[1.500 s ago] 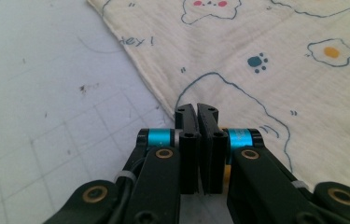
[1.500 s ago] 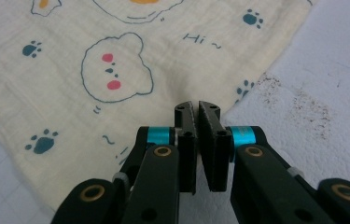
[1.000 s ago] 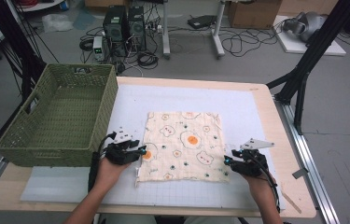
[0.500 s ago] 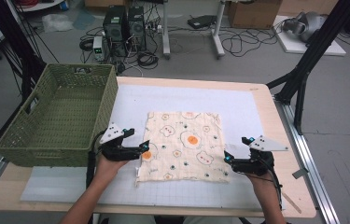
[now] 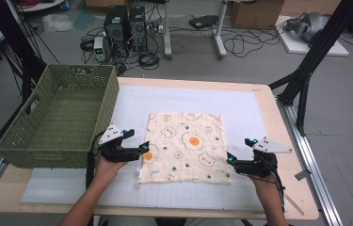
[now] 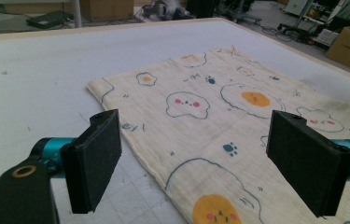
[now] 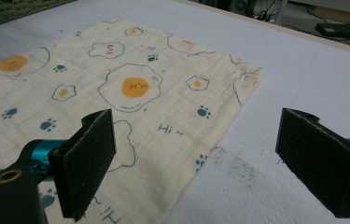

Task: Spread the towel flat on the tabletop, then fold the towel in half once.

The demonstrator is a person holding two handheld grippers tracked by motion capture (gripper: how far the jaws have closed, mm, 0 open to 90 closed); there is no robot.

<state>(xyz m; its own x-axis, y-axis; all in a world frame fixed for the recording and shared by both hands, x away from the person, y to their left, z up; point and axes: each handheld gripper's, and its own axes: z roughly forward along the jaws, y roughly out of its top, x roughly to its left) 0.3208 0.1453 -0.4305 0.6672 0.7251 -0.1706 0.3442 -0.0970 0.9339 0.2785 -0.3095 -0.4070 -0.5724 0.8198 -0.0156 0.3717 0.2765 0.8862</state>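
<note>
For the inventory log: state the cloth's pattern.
Cream cloth, fried eggs and paw prints; right gripper view.

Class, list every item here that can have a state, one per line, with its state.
Cloth: spread flat on the table, unfolded.
Basket: upright, empty.
Left gripper: open, at the cloth's left edge.
Right gripper: open, at the cloth's right edge.

Cream egg-print cloth (image 5: 185,146), spread flat, mid-table on white mat (image 5: 240,108)
</note>
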